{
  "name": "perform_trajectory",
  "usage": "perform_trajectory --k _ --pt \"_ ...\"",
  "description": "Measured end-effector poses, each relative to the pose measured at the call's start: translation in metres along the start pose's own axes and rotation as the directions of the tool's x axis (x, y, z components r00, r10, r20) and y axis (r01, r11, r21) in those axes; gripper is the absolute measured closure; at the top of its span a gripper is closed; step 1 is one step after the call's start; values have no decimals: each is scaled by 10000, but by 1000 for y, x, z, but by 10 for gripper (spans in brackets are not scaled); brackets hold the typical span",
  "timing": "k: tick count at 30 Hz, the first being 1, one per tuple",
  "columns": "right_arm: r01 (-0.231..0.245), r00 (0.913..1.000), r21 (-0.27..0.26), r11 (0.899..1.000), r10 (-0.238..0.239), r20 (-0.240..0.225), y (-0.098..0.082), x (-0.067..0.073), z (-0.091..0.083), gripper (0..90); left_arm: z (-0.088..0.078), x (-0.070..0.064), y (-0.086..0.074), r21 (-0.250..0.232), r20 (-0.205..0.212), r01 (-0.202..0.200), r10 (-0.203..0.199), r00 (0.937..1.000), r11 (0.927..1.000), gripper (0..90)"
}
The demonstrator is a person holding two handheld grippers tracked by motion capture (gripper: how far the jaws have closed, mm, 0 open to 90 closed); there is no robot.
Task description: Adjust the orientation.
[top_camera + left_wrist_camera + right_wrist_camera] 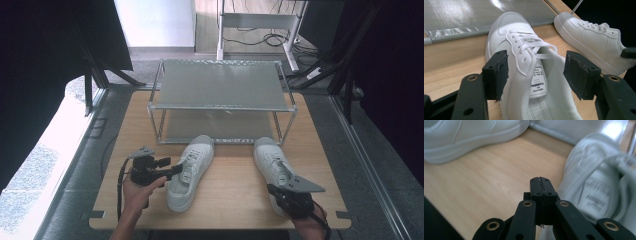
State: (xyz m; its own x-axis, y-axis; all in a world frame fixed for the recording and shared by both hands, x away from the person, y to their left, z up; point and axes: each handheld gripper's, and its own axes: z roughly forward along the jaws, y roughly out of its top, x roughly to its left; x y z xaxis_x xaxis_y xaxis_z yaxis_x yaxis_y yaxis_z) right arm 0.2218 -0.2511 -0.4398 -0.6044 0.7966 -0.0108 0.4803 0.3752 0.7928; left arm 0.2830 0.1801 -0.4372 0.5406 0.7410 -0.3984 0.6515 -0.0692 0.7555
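**Two hand-held grippers at a pair of white sneakers on a wooden table**

At the near edge of the wooden table [235, 200], the person's two hands come in from below, each carrying a black two-jaw gripper. Left gripper [172, 170]: held level in the left hand [142, 192], its jaws stand wide apart, one on each side of the ankle opening of the left sneaker [190, 170]. Seen from the left gripper view, the pads [499, 72] flank the collar and padded tongue of this left sneaker [529, 70] without pressing on it; whether the left pad brushes the shoe's side cannot be told. A printed label lies on the tongue between the jaws. Right gripper [272, 189]: held in the right hand [312, 225], with its grey three-cornered plate on top, it sits over the heel end of the right sneaker [275, 167]. Seen from the right gripper view, its jaws are pressed together with nothing between them [541, 185]; the blurred right sneaker [596, 185] lies just beside the closed tips, on their right, and the left sneaker [474, 135] lies farther off across bare wood. Both sneakers point away from the grippers, toes toward a metal-framed two-tier rack [220, 90] standing beyond them on the table; the toes lie just in front of its lower shelf. Beyond the rack, past the table's far edge, are a floor and a white desk frame [255, 25] with cables.
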Motion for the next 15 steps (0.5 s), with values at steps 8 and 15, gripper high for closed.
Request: perform_trajectory --k 8,15 --pt "-245 9997 244 9994 244 55 -16 -5 -5 900 0 1 0 54 -80 -13 13 10000 10000 361" --pt "-561 9981 196 9982 555 282 -23 -22 -14 900 -3 7 0 4 -201 124 -124 9997 9999 361"
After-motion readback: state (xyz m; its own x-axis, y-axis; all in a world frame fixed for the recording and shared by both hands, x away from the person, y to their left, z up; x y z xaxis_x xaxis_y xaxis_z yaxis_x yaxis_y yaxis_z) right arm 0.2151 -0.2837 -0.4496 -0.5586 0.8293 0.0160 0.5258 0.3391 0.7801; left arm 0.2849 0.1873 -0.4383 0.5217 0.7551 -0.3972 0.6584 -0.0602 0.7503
